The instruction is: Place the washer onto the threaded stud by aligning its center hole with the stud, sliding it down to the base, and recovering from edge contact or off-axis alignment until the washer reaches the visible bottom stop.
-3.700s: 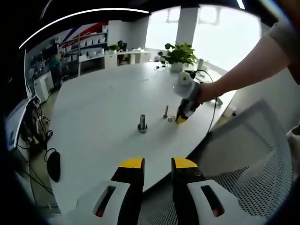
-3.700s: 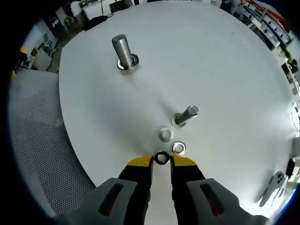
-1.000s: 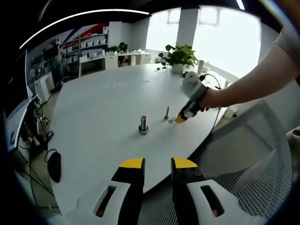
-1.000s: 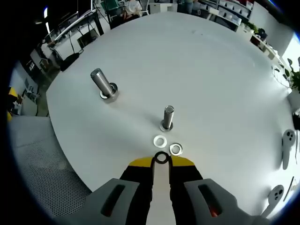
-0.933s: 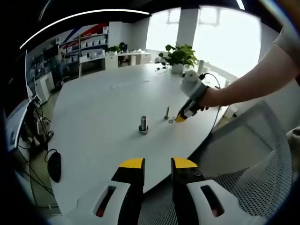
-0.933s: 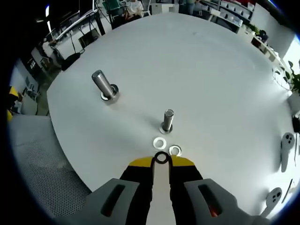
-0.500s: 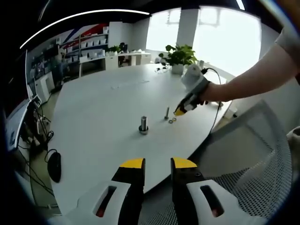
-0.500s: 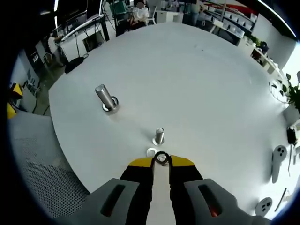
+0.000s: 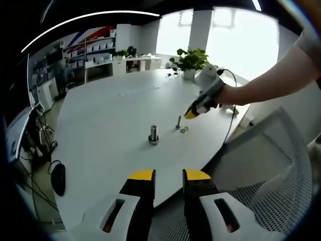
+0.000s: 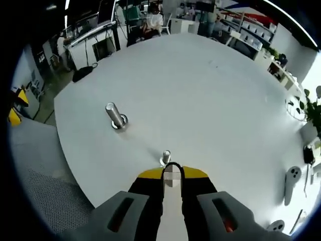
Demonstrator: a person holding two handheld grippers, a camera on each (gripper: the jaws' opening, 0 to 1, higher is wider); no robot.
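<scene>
The right claw [image 10: 172, 173] is closed on a dark washer [image 10: 172, 167], held upright between its yellow tips, just beside the thin stud [image 10: 165, 157] on the white tabletop [image 10: 210, 100]. The left claw [image 9: 167, 175] (well apart, near the tabletop edge) stands slightly open and holds nothing.

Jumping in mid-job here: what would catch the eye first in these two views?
In the right gripper view, the right claw pinches a dark washer just above the small threaded stud, with a larger stud standing off to the left on the white round table. In the left gripper view, the left claw hangs off the table's near edge, jaws apart and holding nothing.
</scene>
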